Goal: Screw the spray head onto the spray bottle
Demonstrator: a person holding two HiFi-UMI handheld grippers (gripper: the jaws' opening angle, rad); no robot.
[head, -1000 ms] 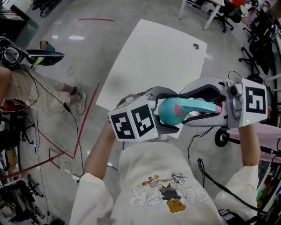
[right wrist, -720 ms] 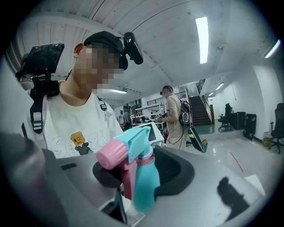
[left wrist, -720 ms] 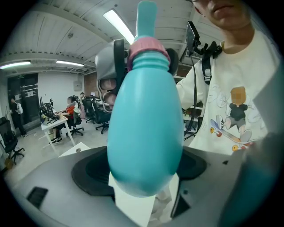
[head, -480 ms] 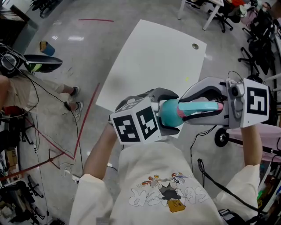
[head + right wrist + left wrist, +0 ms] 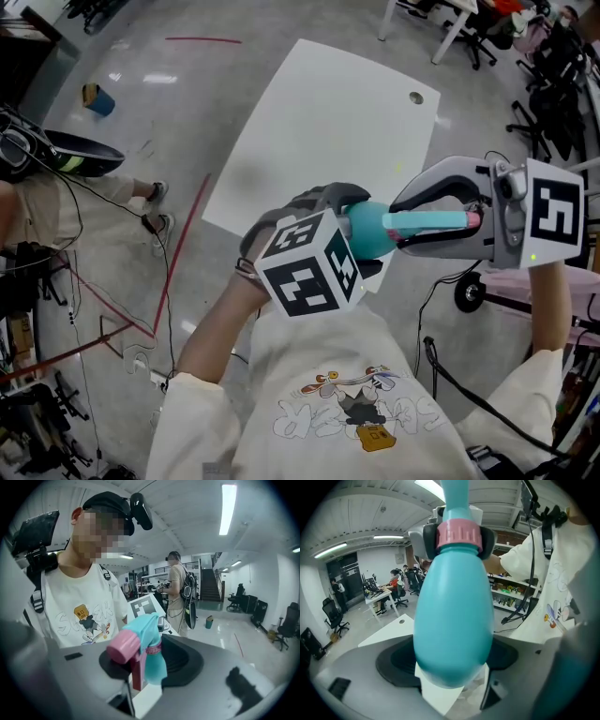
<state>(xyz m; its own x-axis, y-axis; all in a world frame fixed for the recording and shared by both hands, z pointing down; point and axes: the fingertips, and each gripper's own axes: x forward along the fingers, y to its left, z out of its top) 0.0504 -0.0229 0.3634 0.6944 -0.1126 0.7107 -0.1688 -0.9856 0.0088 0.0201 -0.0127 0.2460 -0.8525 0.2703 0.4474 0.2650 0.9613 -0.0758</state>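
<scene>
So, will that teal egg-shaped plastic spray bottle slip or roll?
Probably slippery: the teal egg-shaped plastic spray bottle looks smooth, glossy. Its rounded body would likely roll if laid down. Seems rigid: undented in the left hand-held gripper.

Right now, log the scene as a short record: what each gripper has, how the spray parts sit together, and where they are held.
left gripper: shut on the spray bottle, around its rounded teal body
right gripper: jaws have just been closing, now shut on the spray head
pink collar: sits on the bottle's neck; how far it is screwed on cannot be told
position: bottle and head in line, held in the air, clear of the white table
</scene>
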